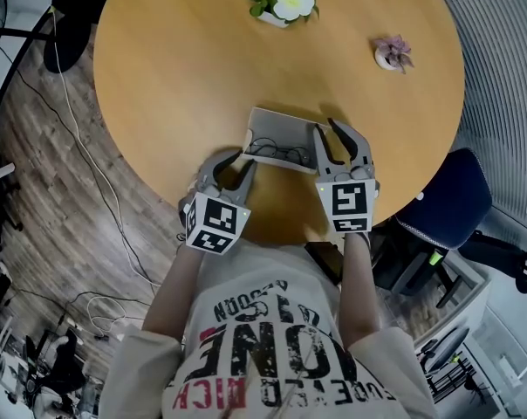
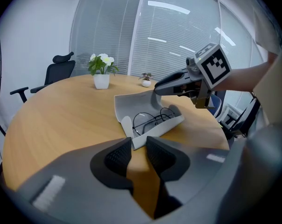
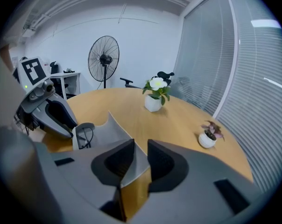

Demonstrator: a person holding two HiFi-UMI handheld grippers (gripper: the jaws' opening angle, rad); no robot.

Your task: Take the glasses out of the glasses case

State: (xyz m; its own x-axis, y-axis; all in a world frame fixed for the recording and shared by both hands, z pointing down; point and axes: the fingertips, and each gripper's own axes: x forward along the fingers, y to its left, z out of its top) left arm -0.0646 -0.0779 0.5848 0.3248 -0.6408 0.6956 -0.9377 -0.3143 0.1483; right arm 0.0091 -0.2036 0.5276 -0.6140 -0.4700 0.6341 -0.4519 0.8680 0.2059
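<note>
An open grey glasses case (image 1: 281, 125) lies near my edge of the round wooden table (image 1: 176, 68), with thin black-rimmed glasses (image 1: 277, 154) in its tray. My left gripper (image 1: 246, 157) is at the case's left end. In the left gripper view its jaws (image 2: 137, 143) are closed on the tray's near corner, just in front of the glasses (image 2: 152, 118). My right gripper (image 1: 326, 127) is at the case's right end. In the right gripper view the raised lid's edge (image 3: 114, 132) runs into the gap between its jaws (image 3: 141, 143), which stand apart.
A white pot of flowers (image 1: 283, 0) and a small pink potted plant (image 1: 392, 53) stand at the far side of the table. A blue chair (image 1: 451, 199) is to the right, a black office chair (image 2: 57, 71) is beyond the table, and a standing fan (image 3: 103, 57) is behind.
</note>
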